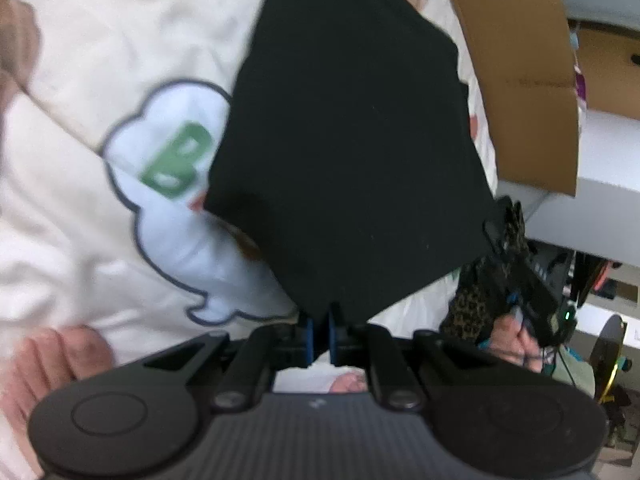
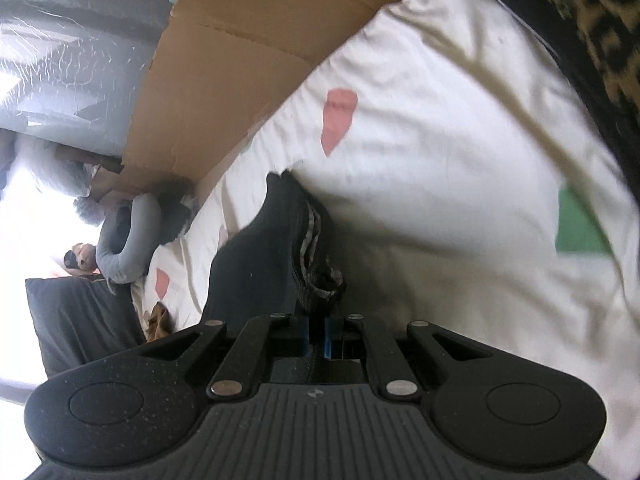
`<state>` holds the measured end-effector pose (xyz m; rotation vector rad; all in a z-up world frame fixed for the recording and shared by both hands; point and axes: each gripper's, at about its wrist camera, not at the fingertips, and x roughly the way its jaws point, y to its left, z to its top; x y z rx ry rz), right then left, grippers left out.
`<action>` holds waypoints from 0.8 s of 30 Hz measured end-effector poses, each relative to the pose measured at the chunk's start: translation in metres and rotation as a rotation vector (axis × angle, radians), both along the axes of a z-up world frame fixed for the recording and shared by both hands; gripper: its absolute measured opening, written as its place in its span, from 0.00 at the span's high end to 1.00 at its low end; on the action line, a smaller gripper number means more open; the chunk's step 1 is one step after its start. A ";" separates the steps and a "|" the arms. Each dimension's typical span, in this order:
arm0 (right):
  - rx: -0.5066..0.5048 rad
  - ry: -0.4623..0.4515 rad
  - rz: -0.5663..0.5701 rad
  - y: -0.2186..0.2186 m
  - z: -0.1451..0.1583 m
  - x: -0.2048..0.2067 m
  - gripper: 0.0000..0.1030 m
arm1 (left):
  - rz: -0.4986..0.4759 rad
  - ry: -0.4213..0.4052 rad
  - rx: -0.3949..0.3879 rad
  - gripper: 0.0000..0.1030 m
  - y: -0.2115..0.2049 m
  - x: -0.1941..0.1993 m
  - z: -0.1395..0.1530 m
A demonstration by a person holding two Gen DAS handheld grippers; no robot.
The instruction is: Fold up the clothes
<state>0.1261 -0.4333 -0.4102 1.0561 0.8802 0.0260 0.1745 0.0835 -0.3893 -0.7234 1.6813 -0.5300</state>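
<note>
The right gripper point(image 2: 319, 330) has its jaws closed on a black garment point(image 2: 260, 256), at an edge with a striped band. Under it lies a white bedsheet point(image 2: 420, 120) with pink spots. A cardboard box point(image 2: 224, 60) stands beside the bed, and a grey cushion point(image 2: 124, 240) lies further away.

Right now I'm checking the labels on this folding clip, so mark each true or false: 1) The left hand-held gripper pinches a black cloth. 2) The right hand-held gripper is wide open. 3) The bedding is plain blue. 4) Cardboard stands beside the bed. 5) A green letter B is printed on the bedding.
1) True: the left hand-held gripper is shut on the black cloth.
2) False: the right hand-held gripper is shut on dark fabric.
3) False: the bedding is white with coloured prints.
4) True: cardboard.
5) True: the B.
</note>
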 end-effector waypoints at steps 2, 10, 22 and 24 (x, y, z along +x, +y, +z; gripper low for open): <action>-0.011 -0.001 -0.001 -0.003 0.002 0.007 0.95 | -0.044 0.003 0.019 0.93 -0.012 -0.001 -0.003; -0.037 0.016 -0.022 -0.013 -0.004 0.022 0.95 | -0.132 0.012 0.011 0.94 -0.052 -0.007 -0.013; -0.090 0.047 -0.041 -0.024 -0.015 0.040 0.95 | -0.201 0.032 0.008 0.96 -0.094 -0.028 -0.044; -0.091 0.055 -0.043 -0.024 -0.018 0.039 0.95 | -0.193 0.052 0.012 0.98 -0.094 -0.031 -0.052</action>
